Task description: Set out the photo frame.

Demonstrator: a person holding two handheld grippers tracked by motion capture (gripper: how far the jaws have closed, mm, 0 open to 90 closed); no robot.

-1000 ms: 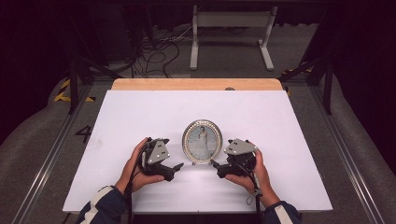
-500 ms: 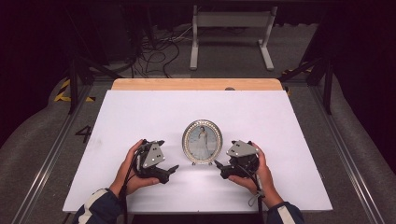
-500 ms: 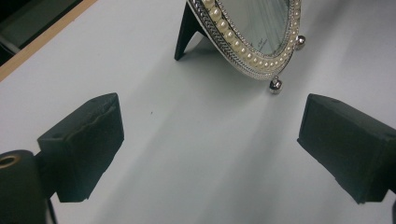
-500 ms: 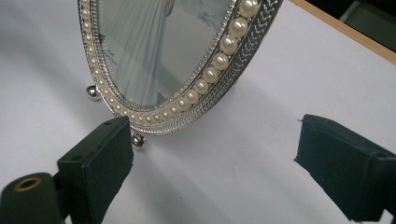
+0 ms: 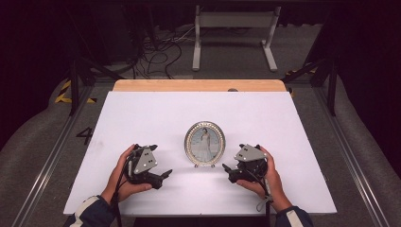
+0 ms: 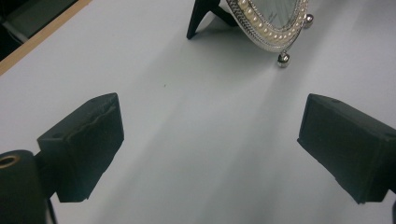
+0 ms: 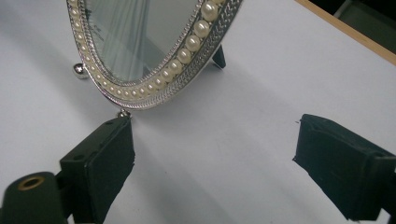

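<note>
Both hands have drawn slightly back from the upright picture frame; left claw and right claw gape empty, suggesting release is complete.

Between the parted jaws of the left gripper bare table is seen, with the oval picture frame standing ahead and apart. The path ahead of the right gripper is blocked by the frame, just beside one fingertip.
</note>
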